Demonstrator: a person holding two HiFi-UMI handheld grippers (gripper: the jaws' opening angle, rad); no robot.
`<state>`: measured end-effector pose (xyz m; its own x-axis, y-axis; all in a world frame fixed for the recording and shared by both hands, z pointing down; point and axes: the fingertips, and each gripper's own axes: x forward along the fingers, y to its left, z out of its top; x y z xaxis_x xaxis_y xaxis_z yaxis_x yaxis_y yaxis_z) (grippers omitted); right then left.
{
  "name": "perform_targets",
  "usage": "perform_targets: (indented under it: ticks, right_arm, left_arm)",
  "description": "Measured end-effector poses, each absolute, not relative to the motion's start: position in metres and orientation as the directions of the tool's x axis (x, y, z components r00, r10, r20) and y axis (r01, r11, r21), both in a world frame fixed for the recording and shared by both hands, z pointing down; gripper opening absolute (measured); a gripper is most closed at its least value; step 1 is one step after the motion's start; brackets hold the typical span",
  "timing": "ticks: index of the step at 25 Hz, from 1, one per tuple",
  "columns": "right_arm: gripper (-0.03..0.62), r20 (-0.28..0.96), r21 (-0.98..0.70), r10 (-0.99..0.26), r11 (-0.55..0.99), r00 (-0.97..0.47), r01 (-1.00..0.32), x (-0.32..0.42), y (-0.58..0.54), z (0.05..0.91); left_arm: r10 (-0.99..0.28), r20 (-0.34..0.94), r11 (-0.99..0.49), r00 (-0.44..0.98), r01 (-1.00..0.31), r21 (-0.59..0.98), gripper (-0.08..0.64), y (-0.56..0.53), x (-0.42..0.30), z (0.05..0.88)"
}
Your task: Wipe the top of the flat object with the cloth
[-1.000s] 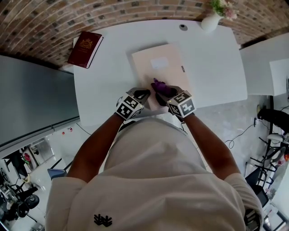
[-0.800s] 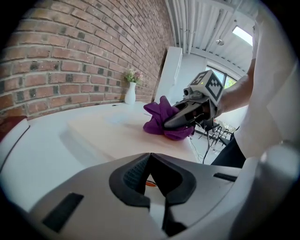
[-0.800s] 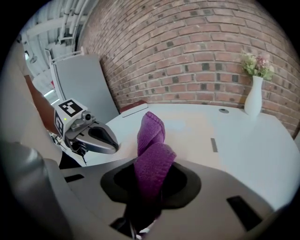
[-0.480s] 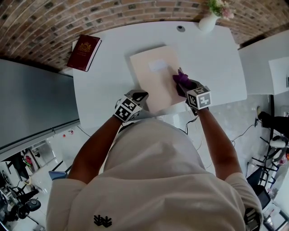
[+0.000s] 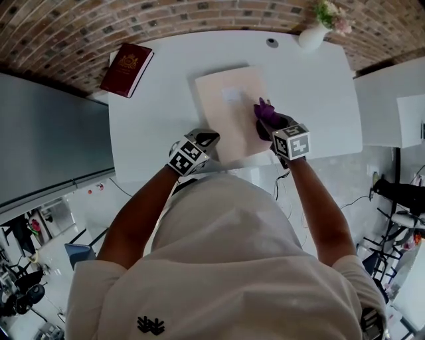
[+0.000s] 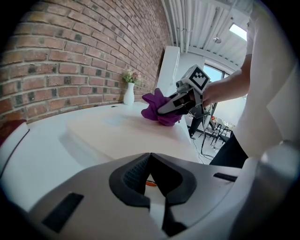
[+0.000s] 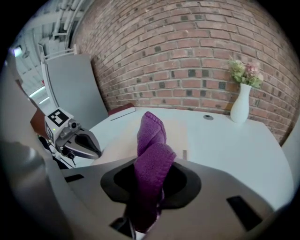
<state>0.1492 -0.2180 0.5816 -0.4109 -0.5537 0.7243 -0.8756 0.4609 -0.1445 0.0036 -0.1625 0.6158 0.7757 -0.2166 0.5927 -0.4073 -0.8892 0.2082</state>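
Cloth (image 5: 265, 110) (purple, knitted) seemingly farther right

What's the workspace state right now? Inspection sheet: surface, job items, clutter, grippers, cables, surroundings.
Surface: white table, bare between items.
Job's things: flat beige rectangular board lies mid-table; purple cloth rests on its right part.
Clutter: dark red book at the far left corner; white vase of flowers and a small round grommet at the far edge.
Grippers: left gripper shut, empty, at the board's near left corner; right gripper shut on the cloth.
Cables: dark cable hangs below the near table edge.
Surroundings: brick wall; grey panel at left.
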Motion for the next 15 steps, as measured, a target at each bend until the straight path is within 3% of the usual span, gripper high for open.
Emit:
perform_targets:
  ticks: [9, 15]
  right_arm:
    - [0.126, 0.665, -0.244, -0.395, 0.687, -0.634, -0.685, 0.013, -0.211, 0.579]
    - [0.126, 0.680, -0.248, -0.352, 0.715, -0.644, -0.654, -0.003, -0.208, 0.594]
  left_arm:
    - [-0.223, 0.599, -0.897, 0.769, -0.403, 0.183, 0.025, -0.163, 0.005, 0.617]
    - [-0.221, 0.611, -0.902, 0.760, -0.398, 0.169, 0.025, -0.160, 0.005, 0.617]
